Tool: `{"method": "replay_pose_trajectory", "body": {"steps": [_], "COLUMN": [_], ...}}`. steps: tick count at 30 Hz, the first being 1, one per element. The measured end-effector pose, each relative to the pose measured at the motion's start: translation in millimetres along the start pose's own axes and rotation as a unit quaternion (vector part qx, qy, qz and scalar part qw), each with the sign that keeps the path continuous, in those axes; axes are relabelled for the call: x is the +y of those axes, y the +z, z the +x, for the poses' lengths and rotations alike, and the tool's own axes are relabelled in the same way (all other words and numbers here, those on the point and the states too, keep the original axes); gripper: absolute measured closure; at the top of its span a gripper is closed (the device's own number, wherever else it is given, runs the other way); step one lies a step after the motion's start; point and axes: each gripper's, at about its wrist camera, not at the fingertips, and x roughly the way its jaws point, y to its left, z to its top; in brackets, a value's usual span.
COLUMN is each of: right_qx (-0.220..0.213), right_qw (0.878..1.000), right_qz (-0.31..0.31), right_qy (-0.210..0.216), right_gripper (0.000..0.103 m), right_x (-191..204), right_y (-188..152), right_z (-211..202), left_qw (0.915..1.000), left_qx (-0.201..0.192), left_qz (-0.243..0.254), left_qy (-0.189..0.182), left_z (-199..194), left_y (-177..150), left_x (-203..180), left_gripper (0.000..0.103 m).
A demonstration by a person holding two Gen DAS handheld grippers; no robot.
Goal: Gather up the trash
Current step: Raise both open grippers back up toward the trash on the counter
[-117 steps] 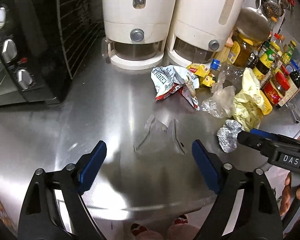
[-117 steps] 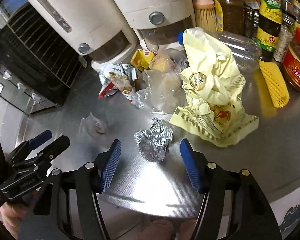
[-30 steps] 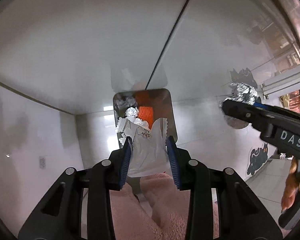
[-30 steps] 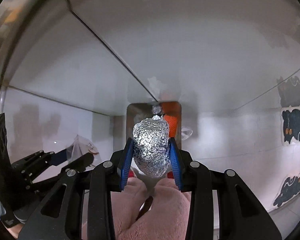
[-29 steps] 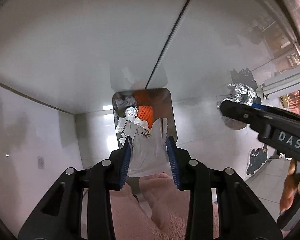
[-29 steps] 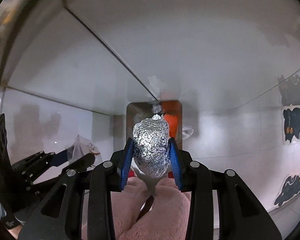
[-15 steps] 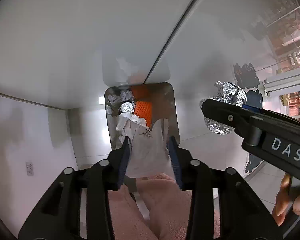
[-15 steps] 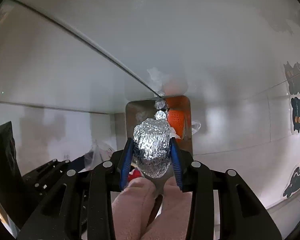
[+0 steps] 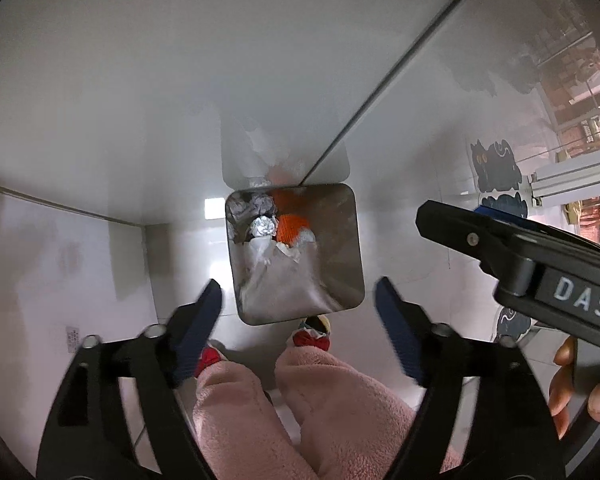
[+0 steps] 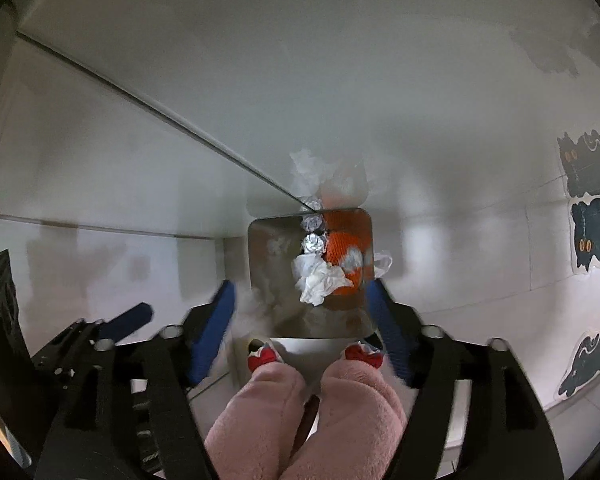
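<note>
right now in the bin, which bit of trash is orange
The netted lump at the far side of the steel bin. The foil balls beside it are silver, and the crumpled wrapper in front is white.

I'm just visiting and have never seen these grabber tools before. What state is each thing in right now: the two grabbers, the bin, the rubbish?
Left gripper: open, jaws just spread, nothing between the pads.
Right gripper: open, jaws just spread, nothing gripped.
Metal bin: open-topped, on the floor below both grippers, partly filled.
Clear plastic wrapper: loose, blurred, over the bin's mouth.
Foil ball: lying inside the bin.
Orange net: lying inside the bin.
White crumpled paper: inside the bin, on top.
</note>
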Motion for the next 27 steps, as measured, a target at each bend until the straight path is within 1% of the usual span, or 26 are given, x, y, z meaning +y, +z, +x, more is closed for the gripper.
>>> {"method": "replay_pose_trajectory", "body": {"steps": [5,10,13,15,17,20,23,27], "right_qx": [-0.013,-0.025,-0.037,-0.044,-0.053,-0.068,-0.086,-0.105], "right_qw": [1.0,1.0,0.999,0.999,0.998,0.998,0.996,0.994], "right_qz": [0.002,0.0,-0.006,-0.012,-0.015,-0.02,-0.019,-0.016], "right_qy": [-0.002,-0.002,-0.002,-0.009,-0.007,0.0,0.004,0.009], "right_gripper": [0.027,0.027,0.021,0.013,0.012,0.012,0.006,0.006], "right_x": [0.9,2.7,3.8,6.5,9.0,13.8,17.2,21.2], "right_y": [-3.3,-5.6,-7.4,-9.6,-12.1,-17.0,-20.0,-21.6], "right_z": [-20.5,-42.6,-62.3,-77.6,-91.5,-117.8,-141.9,-170.0], "left_qw": [1.0,0.9998,0.9994,0.999,0.9982,0.9971,0.9955,0.9929], "left_qx": [-0.005,-0.016,-0.03,-0.039,-0.056,-0.074,-0.091,-0.116], "left_qz": [0.004,0.01,0.014,0.014,0.011,0.006,0.008,0.009], "left_qy": [0.004,0.008,0.013,0.015,0.018,0.018,0.025,0.028], "left_z": [-14.3,-39.8,-68.7,-85.6,-109.3,-134.9,-160.2,-192.9], "left_y": [-1.9,-7.9,-15.4,-20.2,-24.9,-28.9,-29.7,-26.7], "left_x": [2.3,3.7,4.4,6.1,7.3,8.1,6.6,5.0], "left_gripper": [0.015,0.01,0.008,0.008,0.008,0.008,0.008,0.008]}}
